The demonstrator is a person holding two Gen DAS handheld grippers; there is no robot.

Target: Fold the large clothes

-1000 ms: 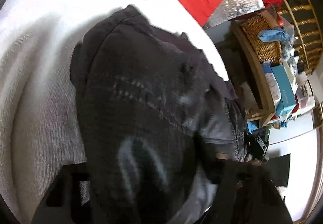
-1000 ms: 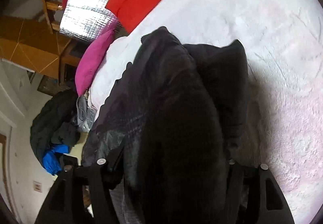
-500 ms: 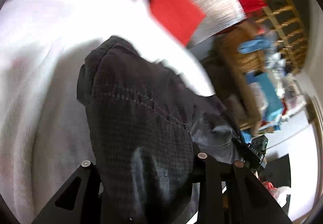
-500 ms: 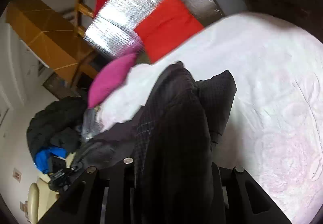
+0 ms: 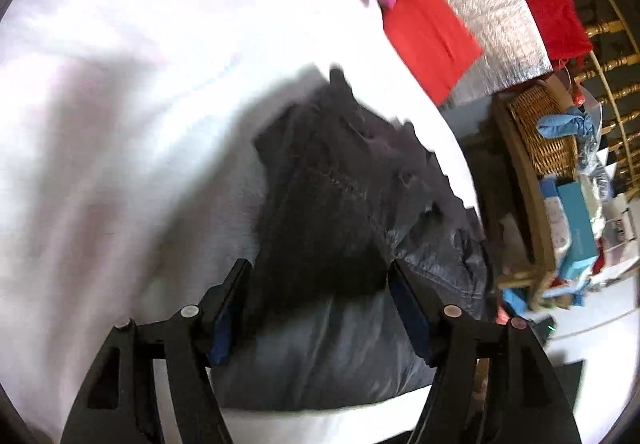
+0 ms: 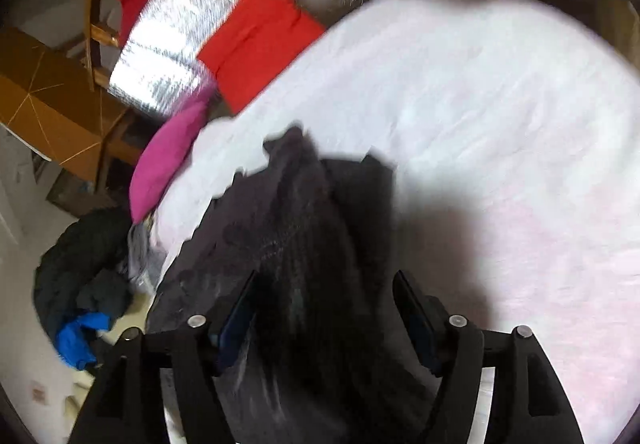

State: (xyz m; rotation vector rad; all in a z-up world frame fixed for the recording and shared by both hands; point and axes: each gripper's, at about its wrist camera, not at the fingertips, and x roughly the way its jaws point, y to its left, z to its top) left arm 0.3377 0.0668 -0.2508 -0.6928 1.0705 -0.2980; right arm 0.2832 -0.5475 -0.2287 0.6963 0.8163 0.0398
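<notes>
The dark garment (image 5: 344,212) lies bunched in a narrow, doubled-over heap on the white bed (image 5: 132,116), near the edge, probably laid there so the fold rests on a soft flat surface. The left tool (image 5: 320,304) and the right tool (image 6: 324,308) have both just spread their jaws; cloth lies between the pads, but they no longer pinch it. I judge this a deliberate release, letting the folded part settle before a new hold is chosen.
</notes>
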